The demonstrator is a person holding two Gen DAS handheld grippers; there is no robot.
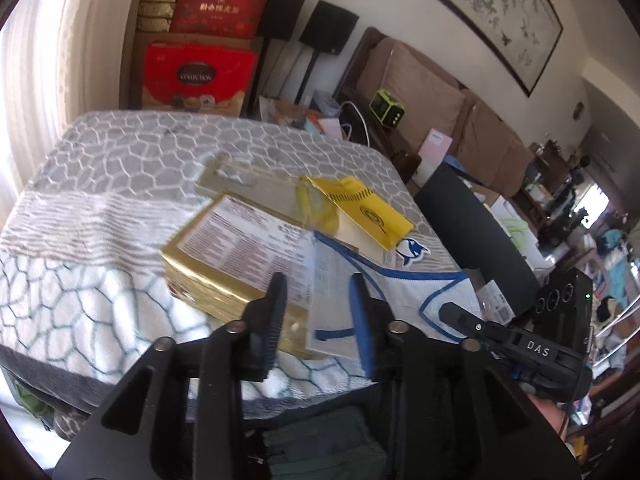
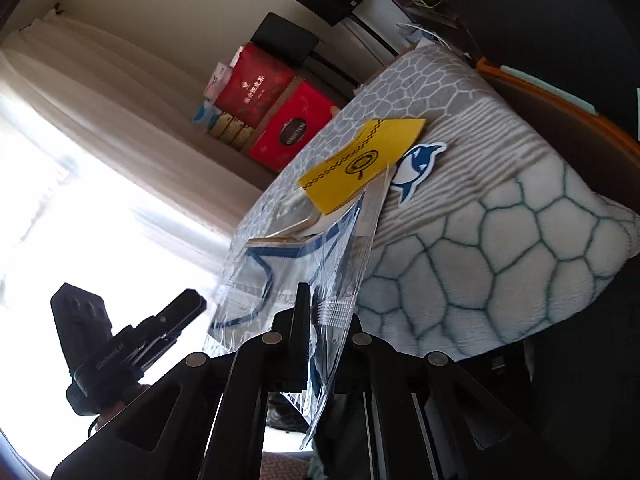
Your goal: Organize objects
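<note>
Clear plastic, a bag point(image 2: 296, 276) with a blue-edged white cloth inside, was pinched at its near edge between your right gripper point(image 2: 310, 308)'s fingers, which were fully closed on it; the rest of the bag hung forward over the blanket point(image 2: 480, 264)'s edge toward the gold box point(image 1: 224, 256). Your left gripper point(image 1: 318, 300) had its jaws partly apart with nothing between them, hovering just above the near corner of the gold box and the bag's edge. Farther along lay a yellow card point(image 2: 360, 164) printed with a round black emblem and a checkered band, resting partly on the bag, and just beside it a blue-and-white dolphin sticker point(image 2: 416, 168). You could read "DAS" on the right gripper's body in the left view, and "COLLECTION" on a red box point(image 1: 198, 76) against the wall; the gold box's label was too blurred to read.
</note>
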